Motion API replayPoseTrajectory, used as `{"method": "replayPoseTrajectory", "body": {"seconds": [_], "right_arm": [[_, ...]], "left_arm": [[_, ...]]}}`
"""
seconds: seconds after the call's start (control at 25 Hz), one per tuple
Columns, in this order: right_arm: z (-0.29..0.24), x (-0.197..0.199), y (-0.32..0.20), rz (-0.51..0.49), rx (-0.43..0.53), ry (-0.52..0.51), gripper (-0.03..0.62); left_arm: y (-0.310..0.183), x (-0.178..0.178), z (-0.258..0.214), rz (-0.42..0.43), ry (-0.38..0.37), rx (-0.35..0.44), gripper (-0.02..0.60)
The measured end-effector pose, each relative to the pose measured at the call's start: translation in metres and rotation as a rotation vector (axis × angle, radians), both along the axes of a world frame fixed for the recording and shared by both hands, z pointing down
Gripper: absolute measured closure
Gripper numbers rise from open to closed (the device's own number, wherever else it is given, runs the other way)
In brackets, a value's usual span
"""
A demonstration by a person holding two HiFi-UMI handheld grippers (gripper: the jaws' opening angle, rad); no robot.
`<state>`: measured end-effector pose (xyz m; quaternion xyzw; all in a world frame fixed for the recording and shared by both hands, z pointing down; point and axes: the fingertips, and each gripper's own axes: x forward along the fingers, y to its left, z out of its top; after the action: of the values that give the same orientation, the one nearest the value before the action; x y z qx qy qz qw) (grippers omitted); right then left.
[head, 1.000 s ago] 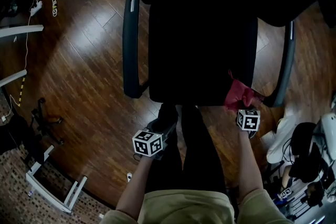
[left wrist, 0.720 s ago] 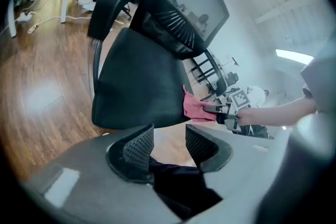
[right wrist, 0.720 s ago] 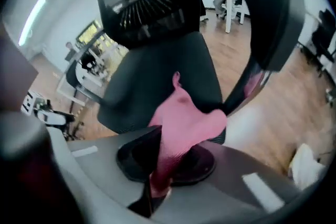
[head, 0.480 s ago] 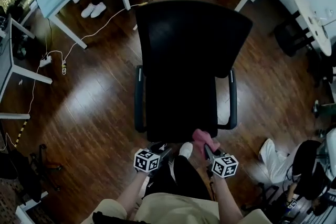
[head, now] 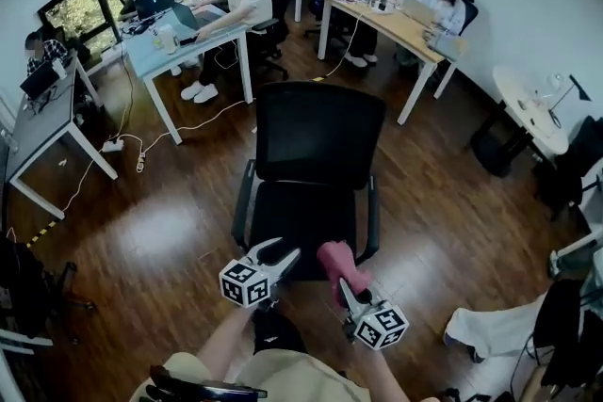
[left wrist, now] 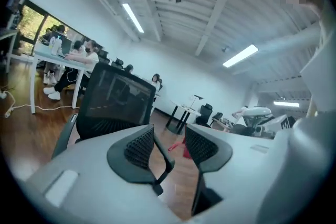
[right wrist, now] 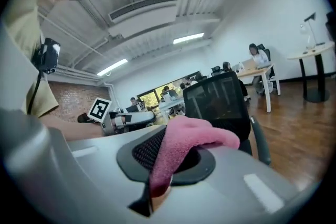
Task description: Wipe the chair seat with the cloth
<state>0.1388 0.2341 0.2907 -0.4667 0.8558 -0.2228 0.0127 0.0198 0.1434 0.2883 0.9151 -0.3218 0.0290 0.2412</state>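
Observation:
A black office chair stands in the middle of the head view, its seat (head: 301, 214) just beyond both grippers. My right gripper (head: 343, 283) is shut on a pink cloth (head: 336, 260), held in the air near the seat's front right corner. In the right gripper view the cloth (right wrist: 190, 139) drapes over the jaws and hides their tips, with the chair (right wrist: 218, 102) behind. My left gripper (head: 285, 250) is open and holds nothing, close to the seat's front edge. Its own view shows the chair back (left wrist: 113, 99) at left and the cloth (left wrist: 179, 148) through the gap.
People sit at a pale desk (head: 179, 42) at the back left and a wooden desk (head: 405, 25) at the back right. A round table (head: 532, 113) stands at right. Cables (head: 122, 146) lie on the wood floor at left. White gear (head: 490, 327) sits at lower right.
The head view has swung up from straight down on the seat to a wide look at the room. Both grippers have drawn back and up from the seat; the cloth stays gripped.

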Motion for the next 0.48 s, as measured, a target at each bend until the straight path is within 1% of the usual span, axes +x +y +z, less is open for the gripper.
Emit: {"method": "replayPoseTrajectory", "body": {"seconds": [0.12, 0.2, 0.24, 0.32, 0.4, 0.48], "right_arm": [[-0.017, 0.015, 0.053, -0.049, 0.065, -0.031, 0.579], [-0.034, 0.036, 0.089, -0.059, 0.082, -0.033, 0.579], [-0.042, 0.045, 0.106, -0.055, 0.080, -0.032, 0.579], [-0.060, 0.054, 0.137, -0.043, 0.079, -0.014, 0.579], [-0.077, 0.053, 0.161, -0.039, 0.109, 0.024, 0.579], [-0.094, 0.045, 0.177, -0.045, 0.157, 0.069, 0.579]], "left_arm": [[0.060, 0.009, -0.041, -0.102, 0.044, 0.070, 0.407], [0.109, 0.021, -0.070, -0.147, 0.049, 0.119, 0.407], [0.133, 0.025, -0.084, -0.165, 0.038, 0.142, 0.407], [0.177, 0.021, -0.109, -0.214, -0.004, 0.181, 0.407], [0.211, 0.007, -0.130, -0.283, -0.041, 0.228, 0.407], [0.236, -0.009, -0.147, -0.351, -0.068, 0.297, 0.407]]}}
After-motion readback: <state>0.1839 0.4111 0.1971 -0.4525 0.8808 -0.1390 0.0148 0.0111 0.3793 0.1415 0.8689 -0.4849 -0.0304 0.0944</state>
